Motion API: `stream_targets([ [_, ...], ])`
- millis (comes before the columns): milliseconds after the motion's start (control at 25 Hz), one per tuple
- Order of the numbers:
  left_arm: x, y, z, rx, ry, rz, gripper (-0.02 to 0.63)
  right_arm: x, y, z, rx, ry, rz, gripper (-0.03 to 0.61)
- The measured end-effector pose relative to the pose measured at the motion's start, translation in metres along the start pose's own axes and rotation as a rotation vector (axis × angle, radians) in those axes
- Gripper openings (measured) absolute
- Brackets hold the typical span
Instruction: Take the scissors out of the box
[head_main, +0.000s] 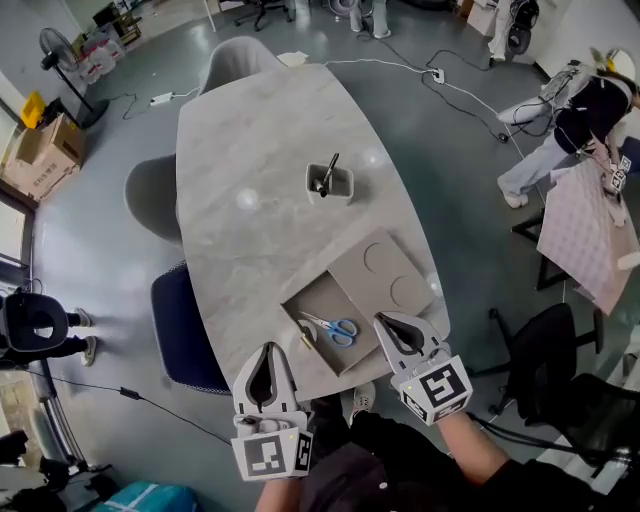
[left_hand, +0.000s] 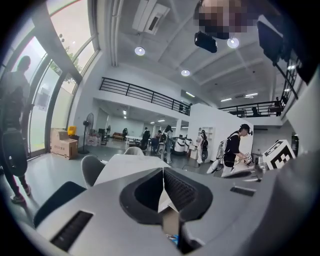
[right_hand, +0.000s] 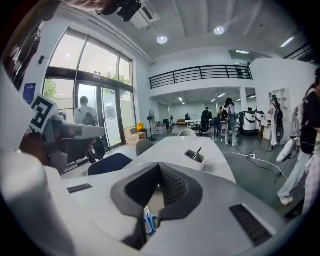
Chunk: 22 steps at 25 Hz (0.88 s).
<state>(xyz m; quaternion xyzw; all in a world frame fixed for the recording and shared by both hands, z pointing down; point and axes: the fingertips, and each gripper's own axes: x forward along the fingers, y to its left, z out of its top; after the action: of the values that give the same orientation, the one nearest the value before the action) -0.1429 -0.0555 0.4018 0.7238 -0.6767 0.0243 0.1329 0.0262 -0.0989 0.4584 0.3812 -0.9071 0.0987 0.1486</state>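
Note:
The scissors (head_main: 335, 328), with blue handles, lie inside an open shallow brown box (head_main: 312, 300) at the near edge of the grey marble table (head_main: 260, 150). The box's lid (head_main: 385, 270) lies beside it on the right. My left gripper (head_main: 267, 347) is shut and empty, just off the table's near edge, left of the box. My right gripper (head_main: 381, 318) is also shut and empty, at the box's right corner, close to the scissors. In the right gripper view the blue scissors handles (right_hand: 150, 220) show below the closed jaws. A bit of blue (left_hand: 172, 240) shows likewise in the left gripper view.
A white holder (head_main: 330, 183) with a pen stands mid-table. Two grey chairs (head_main: 150, 195) and a dark blue chair (head_main: 180, 320) line the table's left side. A black office chair (head_main: 560, 340) stands right. A person (head_main: 580, 120) works far right. Cables cross the floor.

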Motion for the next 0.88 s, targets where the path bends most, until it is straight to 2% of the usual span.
stream_targets([
  [160, 0.012, 0.0, -0.023, -0.016, 0.048, -0.009, 0.017, 0.015, 0.006, -0.032, -0.01, 0.082, 0.031, -0.005],
  [360, 0.026, 0.002, -0.053, -0.036, 0.103, -0.016, 0.017, 0.03, 0.013, -0.074, -0.039, 0.246, 0.073, -0.005],
  [520, 0.038, 0.003, -0.079, -0.058, 0.143, -0.028, 0.017, 0.047, 0.018, -0.111, -0.09, 0.329, 0.12, -0.005],
  [720, 0.047, 0.004, -0.105, -0.089, 0.178, -0.035, 0.017, 0.063, 0.028, -0.147, -0.178, 0.484, 0.161, -0.005],
  [880, 0.051, 0.008, -0.119, -0.104, 0.2, -0.034, 0.017, 0.073, 0.035, -0.167, -0.234, 0.555, 0.19, -0.003],
])
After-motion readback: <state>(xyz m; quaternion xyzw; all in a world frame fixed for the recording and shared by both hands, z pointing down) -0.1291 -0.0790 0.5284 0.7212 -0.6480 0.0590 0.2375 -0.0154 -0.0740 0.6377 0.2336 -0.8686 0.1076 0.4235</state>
